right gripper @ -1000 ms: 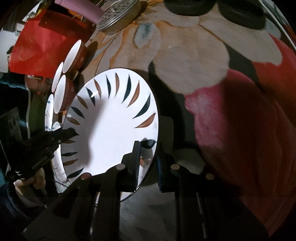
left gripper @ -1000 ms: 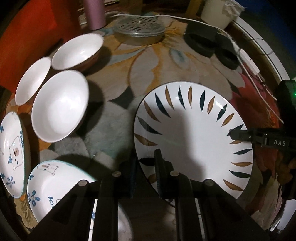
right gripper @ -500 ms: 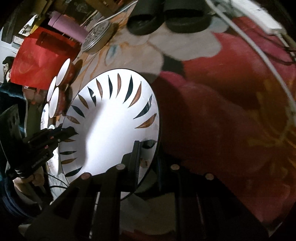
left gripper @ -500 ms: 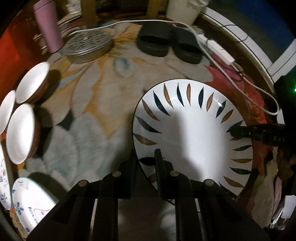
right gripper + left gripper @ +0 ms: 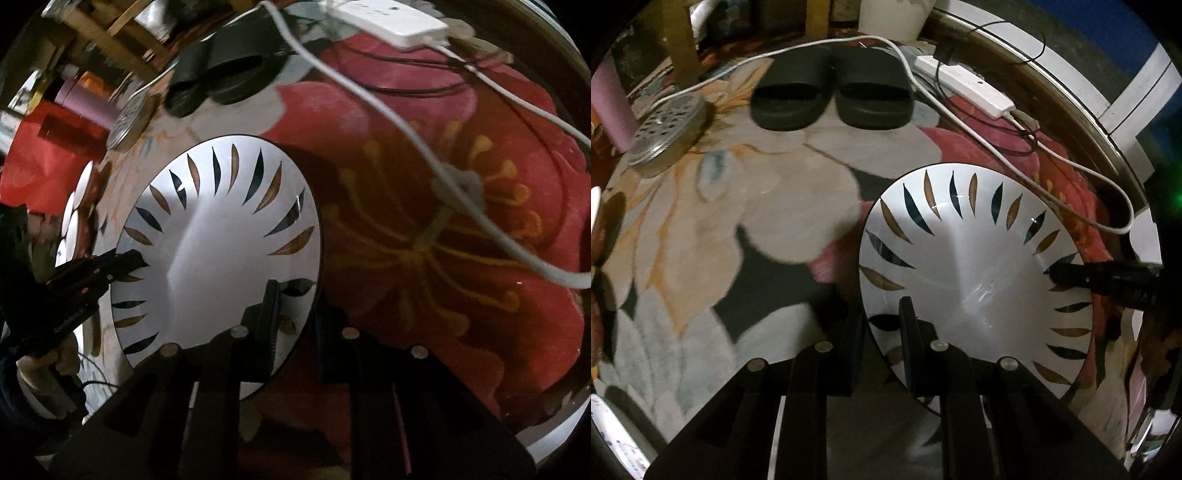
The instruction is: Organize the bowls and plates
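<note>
A large white plate (image 5: 979, 266) with dark and tan leaf marks around its rim hangs above the floral carpet, held from two sides. My left gripper (image 5: 881, 332) is shut on its near left rim. The right gripper (image 5: 1108, 280) reaches in from the right and pinches the opposite rim. In the right wrist view the same plate (image 5: 221, 251) fills the centre left, with my right gripper (image 5: 297, 325) shut on its lower right rim. There the left gripper (image 5: 92, 273) and a hand (image 5: 48, 365) show at the far side. Several white bowls (image 5: 75, 206) stand in a row far left.
A pair of black slippers (image 5: 831, 96) lies on the carpet at the back. A white power strip (image 5: 964, 88) and its white cable (image 5: 1071, 166) run behind and to the right of the plate. A round metal grate (image 5: 665, 129) and a pink cylinder (image 5: 609, 107) are back left.
Both grippers have carried the plate sideways to the right over the carpet. The bowls and patterned plates have slid out to the left edge, and the slippers and power strip have come closer.
</note>
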Tool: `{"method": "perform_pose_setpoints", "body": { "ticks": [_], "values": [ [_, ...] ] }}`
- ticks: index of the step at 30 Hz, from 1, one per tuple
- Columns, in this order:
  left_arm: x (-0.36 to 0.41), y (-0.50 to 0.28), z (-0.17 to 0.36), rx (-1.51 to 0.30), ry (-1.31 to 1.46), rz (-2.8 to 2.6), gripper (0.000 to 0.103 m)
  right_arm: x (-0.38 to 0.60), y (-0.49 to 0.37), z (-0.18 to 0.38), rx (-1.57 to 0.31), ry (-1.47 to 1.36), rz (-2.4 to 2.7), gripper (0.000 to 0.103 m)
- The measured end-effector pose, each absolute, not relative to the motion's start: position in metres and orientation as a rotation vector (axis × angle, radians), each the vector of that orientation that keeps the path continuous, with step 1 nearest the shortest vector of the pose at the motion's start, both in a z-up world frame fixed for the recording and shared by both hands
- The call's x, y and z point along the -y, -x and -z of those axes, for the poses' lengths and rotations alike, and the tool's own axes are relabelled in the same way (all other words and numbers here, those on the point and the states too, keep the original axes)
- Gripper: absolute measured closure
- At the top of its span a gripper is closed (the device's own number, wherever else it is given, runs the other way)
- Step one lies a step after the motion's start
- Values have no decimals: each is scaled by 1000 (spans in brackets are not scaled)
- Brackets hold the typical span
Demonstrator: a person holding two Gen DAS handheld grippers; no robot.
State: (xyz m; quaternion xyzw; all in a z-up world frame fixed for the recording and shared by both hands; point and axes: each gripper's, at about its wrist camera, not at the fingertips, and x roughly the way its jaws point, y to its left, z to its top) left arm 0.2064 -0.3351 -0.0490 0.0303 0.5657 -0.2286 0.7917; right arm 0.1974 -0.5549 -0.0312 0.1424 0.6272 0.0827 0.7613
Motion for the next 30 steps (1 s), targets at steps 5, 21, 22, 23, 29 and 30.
{"method": "perform_pose_setpoints", "body": {
  "ticks": [5, 21, 22, 23, 29, 30],
  "values": [
    [351, -203, 65, -1252, -91, 477, 86, 578, -199, 53, -1379, -381, -119, 85],
    [292, -195, 26, -1236, 61, 437, 0, 554, -192, 0, -1219, -137, -1, 4],
    [283, -191, 19, -1218, 68, 417, 1, 547, -193, -8, -1194, -121, -14, 3],
    [274, -190, 13, -1208, 68, 399, 0, 538, -194, -15, -1179, -107, -28, 3],
    [208, -174, -25, -1182, 46, 314, 0, 483, -200, -24, -1209, -147, -149, 0],
    [194, -171, -31, -1184, 51, 292, 0, 471, -198, -24, -1214, -148, -176, 0]
  ]
}}
